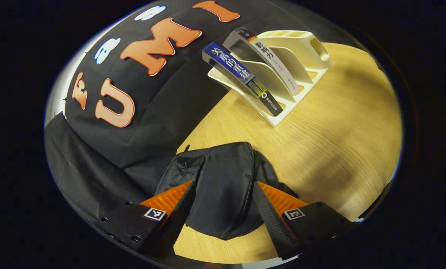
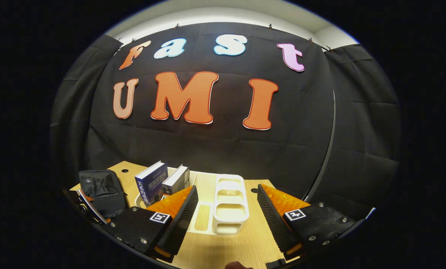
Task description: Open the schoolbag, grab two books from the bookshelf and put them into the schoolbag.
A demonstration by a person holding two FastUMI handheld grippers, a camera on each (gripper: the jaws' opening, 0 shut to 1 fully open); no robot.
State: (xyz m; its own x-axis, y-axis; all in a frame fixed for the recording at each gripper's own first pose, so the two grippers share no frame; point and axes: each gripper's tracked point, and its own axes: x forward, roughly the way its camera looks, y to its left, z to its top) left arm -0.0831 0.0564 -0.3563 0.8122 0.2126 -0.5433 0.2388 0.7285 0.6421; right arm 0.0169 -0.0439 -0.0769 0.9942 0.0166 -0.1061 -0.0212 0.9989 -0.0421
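the black schoolbag [image 1: 223,186] lies on the wooden surface [image 1: 338,149], just ahead of the left gripper [image 1: 223,209], whose fingers stand wide apart and hold nothing. behind it the white bookshelf [image 1: 301,63] holds a blue book [image 1: 241,76] and a grey book [image 1: 267,63], both with chinese spine titles. the right gripper [image 2: 226,209] is also wide open and holds nothing, facing the bookshelf's end.

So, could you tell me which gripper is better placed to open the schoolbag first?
The left gripper. It is open with the closed black fabric schoolbag right between its fingers. The right gripper, also open, faces the white plastic bookshelf, with the schoolbag off to its side.
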